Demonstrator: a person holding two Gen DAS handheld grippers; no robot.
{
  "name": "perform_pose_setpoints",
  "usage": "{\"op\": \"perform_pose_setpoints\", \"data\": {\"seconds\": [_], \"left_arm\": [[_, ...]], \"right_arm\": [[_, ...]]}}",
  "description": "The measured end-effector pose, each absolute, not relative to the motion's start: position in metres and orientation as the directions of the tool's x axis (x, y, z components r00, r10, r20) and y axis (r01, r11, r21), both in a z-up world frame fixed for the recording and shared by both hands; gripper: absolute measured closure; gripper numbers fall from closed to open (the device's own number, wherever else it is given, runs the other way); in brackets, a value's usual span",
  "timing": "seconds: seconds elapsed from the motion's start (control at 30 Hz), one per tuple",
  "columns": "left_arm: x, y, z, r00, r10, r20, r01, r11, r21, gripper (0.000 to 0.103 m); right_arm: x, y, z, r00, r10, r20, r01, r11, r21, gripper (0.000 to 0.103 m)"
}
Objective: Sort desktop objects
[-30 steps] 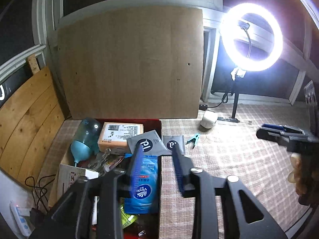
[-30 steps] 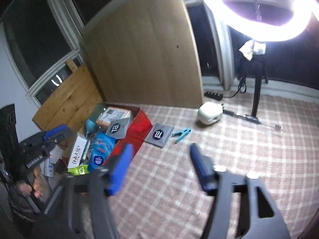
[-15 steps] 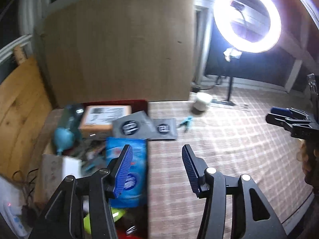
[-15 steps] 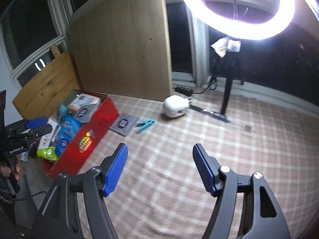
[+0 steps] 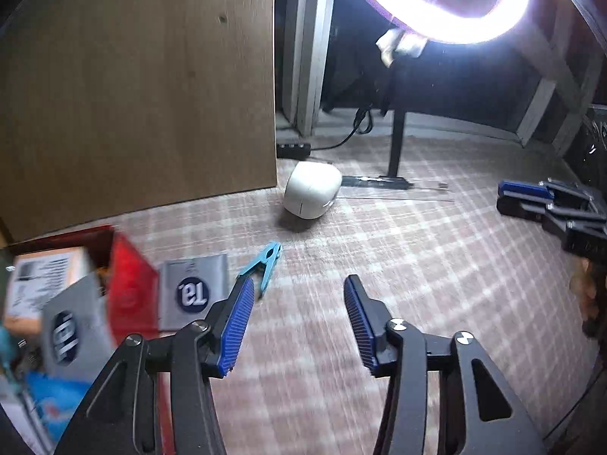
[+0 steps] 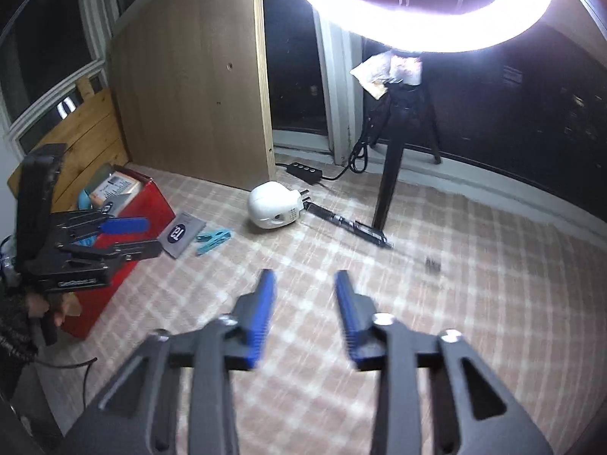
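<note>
— Checked cloth [image 5: 436, 265] all over the desk, ring light [image 6: 417, 7] glaring down — what has changed since a second ago?

— The left gripper [image 5: 296, 318] was over the red box [image 6: 148, 204] then, poised above the blue tissue pack. It has swung right and out over the cloth; the box now sits at the left edge of its view, blurred.

— Carrying anything?

— No. Its blue pads [image 5: 237, 326] stand well apart with bare cloth between them. The right gripper [image 6: 303, 314] is also spread and empty, hanging above the middle of the desk.

— So what's left to sort?

— On the cloth, just beside the box, lies a grey packet [image 5: 193, 290] with a round dark logo. The light-blue clothes peg [image 5: 265, 267] lies right next to it, near the left gripper's fingertip. Farther back, close to the wooden board [image 5: 136, 87], is the white plug-in device [image 6: 271, 210]. A second grey packet [image 5: 72, 335] is already in the box.

— And your guess?

— I'd say the left one has finished at the box and is turning towards the peg or the packet — both close ahead of it. Three things still out, so the sorting is partway through.
</note>
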State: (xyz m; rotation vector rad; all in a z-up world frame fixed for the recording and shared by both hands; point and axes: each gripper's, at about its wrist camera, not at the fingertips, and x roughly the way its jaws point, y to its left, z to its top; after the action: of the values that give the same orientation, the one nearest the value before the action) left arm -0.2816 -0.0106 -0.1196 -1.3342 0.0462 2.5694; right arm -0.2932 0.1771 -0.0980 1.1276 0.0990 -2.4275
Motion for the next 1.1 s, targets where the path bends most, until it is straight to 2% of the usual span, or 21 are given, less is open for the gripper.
{"op": "perform_pose_setpoints", "data": {"seconds": [0.1,0.3,0.63,0.83,0.9,0.97,1.1], "left_arm": [[-0.305,-0.013,-0.138,-0.503,0.217,-0.837,-0.198,-0.971,-0.133,0.058],[-0.331,-0.006,-0.160,-0.472,0.160,-0.867,-0.208,-0.976,-0.066,0.058],[-0.338,0.001,-0.180,-0.467,0.105,-0.878,-0.241,-0.970,0.013,0.060],[-0.334,0.000,-0.176,-0.462,0.103,-0.881,-0.232,-0.973,0.008,0.067],[-0.332,0.000,-0.176,-0.459,0.098,-0.883,-0.235,-0.972,0.014,0.072],[-0.333,-0.001,-0.175,-0.458,0.093,-0.884,-0.239,-0.971,0.022,0.070],[-0.337,0.000,-0.177,-0.457,0.057,-0.888,-0.226,-0.973,0.053,0.063]], "right_arm": [[-0.328,0.173,-0.116,-0.550,-0.347,-0.760,0.474,-0.879,0.059,0.074],[-0.384,0.147,-0.165,-0.490,-0.316,-0.812,0.592,-0.805,-0.045,0.074],[-0.394,0.155,-0.178,-0.438,-0.371,-0.819,0.666,-0.745,-0.018,0.074],[-0.415,0.132,-0.185,-0.437,-0.342,-0.832,0.707,-0.702,-0.083,0.074],[-0.418,0.124,-0.190,-0.441,-0.323,-0.837,0.719,-0.686,-0.114,0.074],[-0.421,0.120,-0.193,-0.441,-0.316,-0.840,0.724,-0.678,-0.125,0.074],[-0.428,0.122,-0.191,-0.399,-0.342,-0.851,0.721,-0.690,-0.061,0.075]]}}
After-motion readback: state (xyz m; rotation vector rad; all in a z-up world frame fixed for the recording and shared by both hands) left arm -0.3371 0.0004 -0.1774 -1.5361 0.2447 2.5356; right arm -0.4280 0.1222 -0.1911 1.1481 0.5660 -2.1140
